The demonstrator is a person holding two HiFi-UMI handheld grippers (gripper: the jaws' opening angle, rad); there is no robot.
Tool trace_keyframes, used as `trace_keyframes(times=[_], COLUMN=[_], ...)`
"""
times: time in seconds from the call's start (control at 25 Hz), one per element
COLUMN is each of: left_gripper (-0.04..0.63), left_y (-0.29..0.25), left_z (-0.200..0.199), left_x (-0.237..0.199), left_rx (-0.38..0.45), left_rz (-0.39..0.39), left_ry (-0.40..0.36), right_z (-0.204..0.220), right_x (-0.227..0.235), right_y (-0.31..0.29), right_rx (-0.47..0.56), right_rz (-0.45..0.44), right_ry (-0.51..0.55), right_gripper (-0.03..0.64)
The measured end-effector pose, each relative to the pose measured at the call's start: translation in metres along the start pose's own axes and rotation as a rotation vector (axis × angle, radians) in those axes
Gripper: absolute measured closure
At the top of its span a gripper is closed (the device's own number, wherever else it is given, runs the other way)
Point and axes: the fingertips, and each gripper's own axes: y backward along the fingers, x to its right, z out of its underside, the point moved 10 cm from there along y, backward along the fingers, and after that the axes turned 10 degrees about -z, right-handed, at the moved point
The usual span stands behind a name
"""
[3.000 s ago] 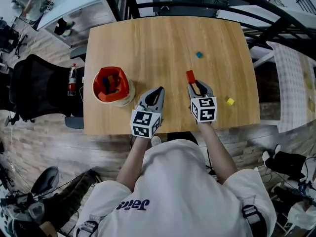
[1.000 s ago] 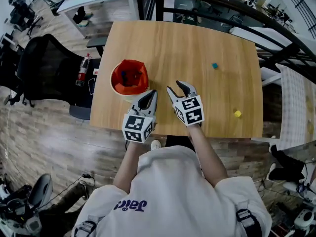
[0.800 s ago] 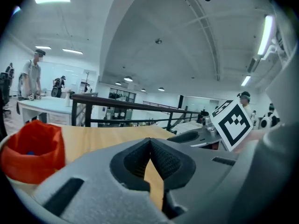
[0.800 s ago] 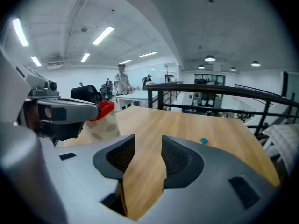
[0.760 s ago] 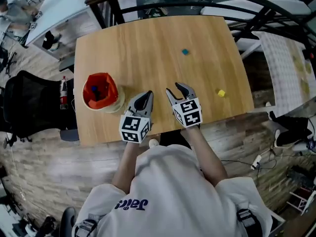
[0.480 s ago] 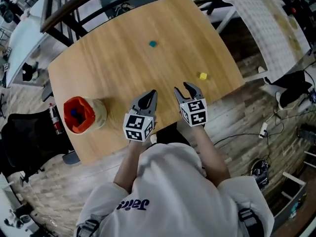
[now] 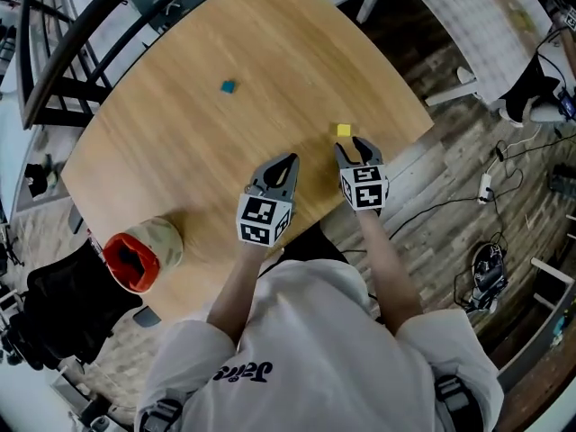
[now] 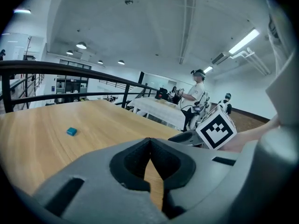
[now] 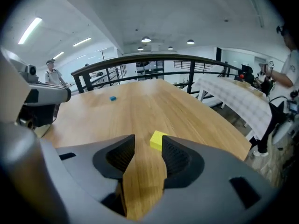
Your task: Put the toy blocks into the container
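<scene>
The yellow block [image 7: 343, 130] lies near the table's right edge, just beyond my right gripper [image 7: 353, 146]. In the right gripper view, the yellow block [image 9: 157, 138] sits right at the tip of the right finger, and the right gripper [image 9: 147, 146] is open with only bare wood between its jaws. A teal block [image 7: 229, 86] lies farther out on the table [image 7: 180, 142]. My left gripper [image 7: 289, 158] hovers over the table, shut and empty, left of the right one. The orange-lined container [image 7: 133, 261] stands at the table's near left corner, far from both grippers.
The table edge runs close beside the yellow block. A black chair [image 7: 54, 304] stands beside the container. Cables and a power strip [image 7: 486, 187] lie on the wooden floor to the right. A dark railing [image 7: 81, 34] runs behind the table.
Both grippers have swung right, away from the container, to the yellow block. The red block seen in the right gripper three seconds ago is gone from its jaws.
</scene>
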Motion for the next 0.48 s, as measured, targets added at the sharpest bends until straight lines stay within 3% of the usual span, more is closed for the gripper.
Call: trace_keyframes(times=[0.24,0.48], left_gripper=[0.589,0.588], left_y=[-0.034,-0.043], left_z=[-0.005,-0.003], left_x=[-0.009,-0.023], left_rx=[-0.054,-0.088], left_rz=[0.018,0.005], left_ry=[-0.013,-0.002], right_z=[0.001,-0.001], right_x=[0.02,0.03], right_y=[-0.03,-0.04], right_rx=[-0.058,-0.056], right_rz=[0.024,0.076], right_ry=[-0.034,-0.056], right_gripper=[0.414,0.427])
